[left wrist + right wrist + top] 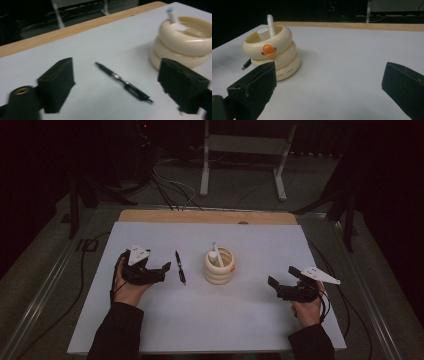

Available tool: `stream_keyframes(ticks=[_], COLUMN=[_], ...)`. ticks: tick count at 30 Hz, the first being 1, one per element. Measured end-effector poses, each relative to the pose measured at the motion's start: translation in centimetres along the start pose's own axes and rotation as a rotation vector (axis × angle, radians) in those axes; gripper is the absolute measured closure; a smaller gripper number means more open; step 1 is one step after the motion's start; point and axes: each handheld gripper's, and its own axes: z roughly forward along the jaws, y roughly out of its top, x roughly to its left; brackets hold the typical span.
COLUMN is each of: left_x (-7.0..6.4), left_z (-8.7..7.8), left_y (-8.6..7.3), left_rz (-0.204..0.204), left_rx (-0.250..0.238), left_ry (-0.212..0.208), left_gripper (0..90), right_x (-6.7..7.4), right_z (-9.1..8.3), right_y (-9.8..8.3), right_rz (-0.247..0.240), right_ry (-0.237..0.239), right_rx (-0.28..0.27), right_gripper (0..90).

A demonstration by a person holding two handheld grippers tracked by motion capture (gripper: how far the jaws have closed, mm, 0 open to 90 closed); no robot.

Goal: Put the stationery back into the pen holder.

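A black pen (180,267) lies loose on the white tabletop (240,320), left of a cream ringed pen holder (219,267). The holder has an orange duck bill on its side (269,50) and contains a white pen (215,252) and a white cap. My left gripper (165,270) sits just left of the black pen, open. In the left gripper view the pen (123,82) lies on the table between and beyond the jaws, untouched. My right gripper (282,276) rests right of the holder (274,52), open and empty. The pen's tip (245,65) peeks out behind the holder.
A wooden strip (200,216) borders the table's far edge. Beyond it on the dark floor stand a white metal frame (205,170) and cables (170,185). Black cables trail off both sides of the table. Bare white surface lies in front of the holder.
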Motion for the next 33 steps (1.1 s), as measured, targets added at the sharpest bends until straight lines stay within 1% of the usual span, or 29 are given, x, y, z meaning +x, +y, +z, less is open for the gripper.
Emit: stream_keyframes(ticks=[1,2,3,6,7,9,10,12,14,15,17,18,19,20,23,24,25,27,28,29,30,33], left_x=[0.1,0.2,0.2,0.3,0.3,0.4,0.3,0.2,0.1,0.1,0.1,0.0,-0.1,-0.1,0.0,0.0,-0.1,-0.2,-0.2,-0.3,-0.3,-0.3], left_z=[0.1,0.3,0.5,0.9,1.2,1.7,2.0,2.6,3.2,3.6,3.9,4.2,4.9,5.3,6.3,6.3,7.1,7.9,7.9,8.6,8.9,9.8], left_y=[-0.1,-0.1,-0.1,0.0,0.1,0.3,0.5,0.7,1.0,1.1,1.2,1.4,1.6,1.7,2.0,2.0,2.2,2.4,2.4,2.6,2.6,2.7], left_rz=[-0.005,-0.012,-0.019,-0.056,-0.071,-0.097,-0.1,-0.108,-0.114,-0.121,-0.119,-0.114,-0.12,-0.121,-0.139,-0.139,-0.148,-0.144,-0.144,-0.14,-0.138,-0.144], left_rx=[0.009,0.02,0.031,0.035,0.046,0.061,0.073,0.093,0.107,0.114,0.123,0.134,0.152,0.165,0.185,0.185,0.209,0.229,0.229,0.245,0.256,0.281], left_ry=[0.001,0.016,0.043,0.072,0.092,0.096,0.11,0.102,0.105,0.095,0.095,0.102,0.09,0.086,0.074,0.074,0.072,0.065,0.065,0.062,0.062,0.061], left_gripper=[4.3,0.3,0.1,0.0,0.0,0.0,0.0,0.0,0.1,0.2,1.0,1.0,1.0,1.0,1.9,2.1,2.7,3.9,4.1,4.8,5.7,7.4], right_x=[0.0,0.0,0.0,0.0,0.0,-0.1,-0.1,0.0,0.0,0.0,0.0,0.0,0.0,0.0,-0.1,-0.1,-0.1,-0.1,-0.1,-0.1,-0.1,-0.1], right_z=[0.0,0.0,0.0,0.0,0.0,0.0,0.0,0.0,0.0,0.0,0.0,0.0,0.0,0.0,0.0,-0.1,-0.1,-0.1,0.0,0.0,0.0,-0.1], right_y=[0.0,0.0,0.0,0.0,0.0,0.0,0.0,0.0,0.0,0.0,0.0,0.0,0.0,0.0,0.0,0.0,0.0,0.0,0.0,0.0,0.0,0.0], right_rz=[0.0,-0.001,-0.002,-0.001,-0.001,-0.002,-0.001,-0.001,-0.001,0.0,-0.001,-0.001,-0.002,-0.001,-0.001,-0.001,-0.002,-0.002,-0.003,-0.003,-0.003,-0.003], right_ry=[0.0,-0.001,-0.001,-0.001,-0.001,-0.001,-0.001,-0.002,-0.001,-0.002,-0.003,-0.003,-0.002,-0.002,-0.002,-0.002,-0.003,-0.002,-0.002,-0.002,-0.002,-0.002], right_rx=[0.0,0.001,0.002,0.0,0.0,-0.001,-0.001,-0.001,0.0,0.001,0.001,0.001,0.002,0.001,0.001,0.0,0.0,0.0,0.0,0.0,0.0,-0.001], right_gripper=[0.0,0.0,0.0,0.0,0.0,0.0,0.0,0.0,0.0,0.0,0.0,0.0,0.0,0.0,0.0,0.0,0.0,0.0,0.0,0.0,0.0,0.0])
